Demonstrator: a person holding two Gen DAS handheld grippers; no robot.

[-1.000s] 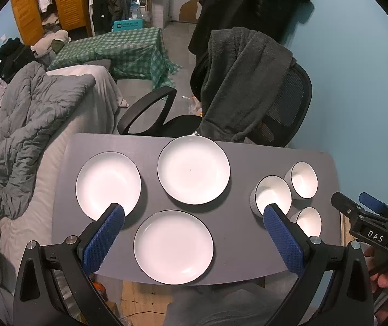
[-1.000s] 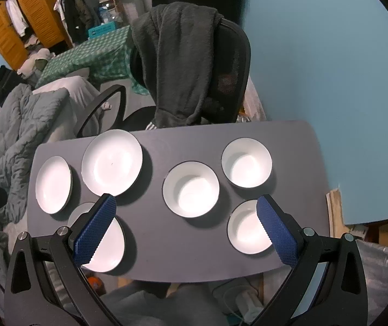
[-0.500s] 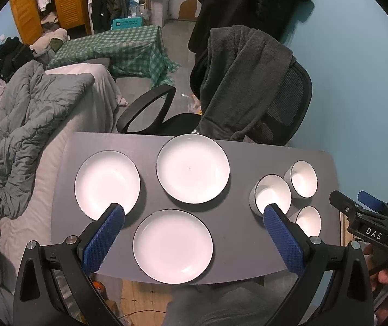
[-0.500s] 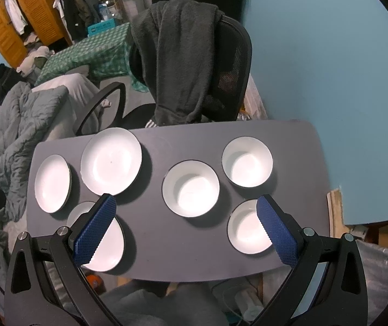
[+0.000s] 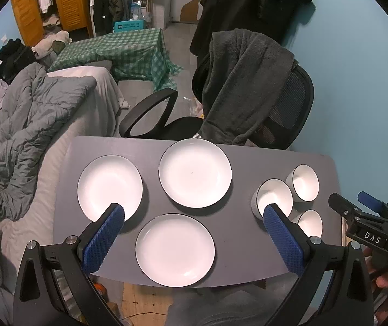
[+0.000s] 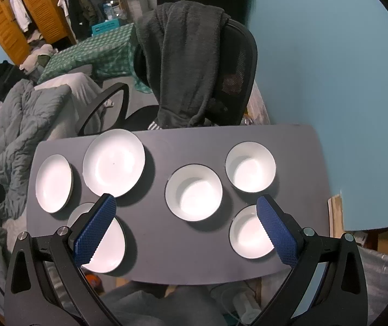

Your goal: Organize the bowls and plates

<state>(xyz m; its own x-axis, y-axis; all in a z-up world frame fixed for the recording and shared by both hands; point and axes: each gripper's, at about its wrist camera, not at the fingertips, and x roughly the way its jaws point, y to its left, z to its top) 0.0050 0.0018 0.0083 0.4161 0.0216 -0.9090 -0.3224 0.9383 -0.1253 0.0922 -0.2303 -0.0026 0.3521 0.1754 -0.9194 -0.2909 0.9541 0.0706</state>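
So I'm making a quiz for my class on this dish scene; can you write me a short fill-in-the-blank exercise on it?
1. The grey table holds three plates and ____ bowls.
2. Both the left gripper and the right gripper have their jaws ____.
3. The plates lie on the table's ____ side, seen from the grippers.
4. A dark grey garment hangs over the back of the ____ beyond the table.

Missing words: three; open; left; chair

Glossy white glaze is seen on the plates (image 5: 195, 172) and bowls (image 6: 194, 193). The table (image 6: 166, 239) is finished matt grey. Knurled blue pads (image 5: 104, 240) are fitted to black plastic jaws. Fleecy cloth (image 5: 245, 81) is draped over a mesh chair (image 5: 291, 111).
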